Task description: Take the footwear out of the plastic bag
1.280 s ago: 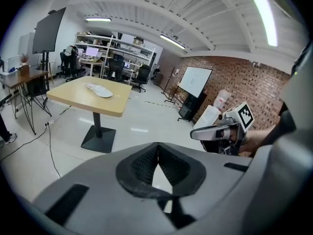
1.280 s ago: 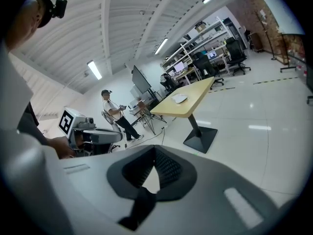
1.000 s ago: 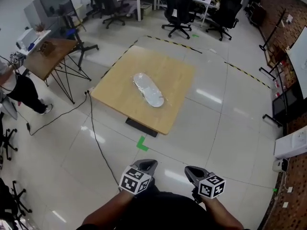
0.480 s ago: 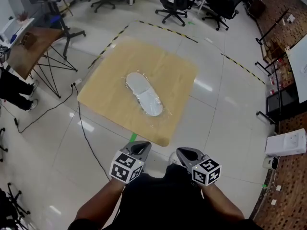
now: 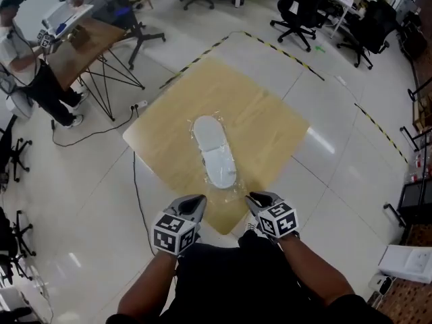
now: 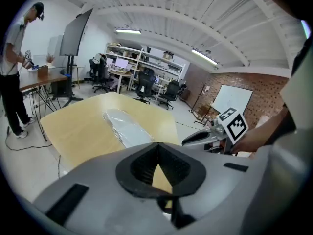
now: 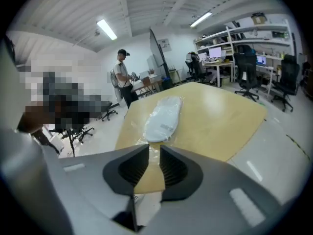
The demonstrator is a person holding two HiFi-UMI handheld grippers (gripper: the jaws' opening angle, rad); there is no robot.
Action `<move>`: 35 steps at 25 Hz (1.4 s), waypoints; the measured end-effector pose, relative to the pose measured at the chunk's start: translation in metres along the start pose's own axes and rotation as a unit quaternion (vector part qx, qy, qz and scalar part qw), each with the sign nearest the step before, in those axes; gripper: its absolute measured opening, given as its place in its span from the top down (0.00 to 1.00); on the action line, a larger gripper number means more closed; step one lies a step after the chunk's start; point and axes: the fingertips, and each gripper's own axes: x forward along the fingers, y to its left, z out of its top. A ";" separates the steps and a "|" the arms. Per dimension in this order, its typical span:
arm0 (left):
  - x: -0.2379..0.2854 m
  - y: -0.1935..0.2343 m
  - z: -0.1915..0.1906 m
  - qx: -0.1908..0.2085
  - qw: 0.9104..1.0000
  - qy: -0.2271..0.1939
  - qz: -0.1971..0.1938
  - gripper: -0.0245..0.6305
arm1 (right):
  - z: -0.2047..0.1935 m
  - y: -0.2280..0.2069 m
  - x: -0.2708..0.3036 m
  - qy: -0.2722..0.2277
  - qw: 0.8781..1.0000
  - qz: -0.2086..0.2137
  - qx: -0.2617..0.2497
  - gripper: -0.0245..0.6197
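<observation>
Footwear [image 5: 214, 154] inside plastic bag [image 5: 231, 194], lying on table [image 5: 271, 123]

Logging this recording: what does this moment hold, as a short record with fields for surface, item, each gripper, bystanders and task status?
surface: wooden table
item: footwear inside a clear plastic bag, lying flat mid-table
left gripper: jaws together, empty, short of the bag
right gripper: jaws slightly apart, just been opening, nothing between them, short of the bag's near end
bystander: person standing at a side table
task status: footwear not yet taken out; bag not gripped
</observation>
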 end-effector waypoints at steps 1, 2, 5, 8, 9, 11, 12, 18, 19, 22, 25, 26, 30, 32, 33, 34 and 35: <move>0.007 0.001 0.004 0.010 1.000 0.000 0.020 0.95 | -0.005 -0.013 0.015 0.020 1.000 0.013 -0.011 0.83; 0.015 0.004 0.009 0.029 0.999 0.004 0.041 0.95 | -0.010 -0.023 0.029 0.039 0.999 0.027 -0.019 0.76; 0.033 0.024 0.017 0.105 0.989 0.046 0.093 0.94 | -0.015 -0.034 0.060 0.081 0.995 0.057 -0.025 0.70; 0.053 0.043 0.022 0.174 0.974 0.095 0.113 0.84 | -0.009 -0.038 0.067 0.089 0.994 0.055 -0.029 0.80; 0.060 0.049 0.024 0.195 0.968 0.111 0.111 0.83 | -0.008 -0.038 0.069 0.091 0.994 0.052 -0.026 0.83; 0.075 0.065 0.027 0.245 0.953 0.144 0.100 0.83 | -0.010 -0.032 0.075 0.095 0.994 0.050 -0.013 0.93; 0.085 0.074 0.029 0.274 0.944 0.158 0.093 0.82 | -0.009 -0.028 0.079 0.095 0.994 0.052 -0.007 0.96; 0.152 0.097 0.034 0.435 0.869 0.235 0.014 0.75 | -0.008 -0.029 0.080 0.092 0.995 0.036 0.016 0.96; 0.160 0.100 0.030 0.445 0.860 0.249 -0.004 0.75 | -0.007 -0.030 0.079 0.091 0.995 0.030 0.020 0.96; 0.175 0.103 0.018 0.449 0.848 0.276 -0.043 0.76 | -0.004 -0.038 0.073 0.081 0.996 0.010 0.027 0.96; 0.178 0.097 0.005 0.432 0.854 0.285 -0.063 0.85 | -0.003 -0.053 0.063 0.070 0.997 -0.007 0.030 0.96; 0.176 0.093 0.002 0.426 0.856 0.284 -0.066 0.85 | -0.002 -0.059 0.060 0.069 0.997 -0.014 0.028 0.96; 0.156 0.085 -0.010 0.414 0.863 0.283 -0.064 0.95 | 0.002 -0.086 0.055 0.078 0.996 -0.042 0.002 0.96; 0.147 0.079 -0.018 0.395 0.874 0.277 -0.062 0.95 | 0.007 -0.100 0.056 0.084 0.995 -0.045 -0.017 0.96; 0.143 0.075 -0.021 0.381 0.882 0.272 -0.061 0.95 | 0.011 -0.105 0.058 0.085 0.995 -0.044 -0.030 0.96; 0.139 0.072 -0.024 0.366 0.890 0.267 -0.060 0.95 | 0.017 -0.109 0.060 0.086 0.994 -0.041 -0.044 0.96; 0.135 0.069 -0.027 0.351 0.897 0.262 -0.058 0.95 | 0.024 -0.112 0.063 0.089 0.994 -0.038 -0.059 0.96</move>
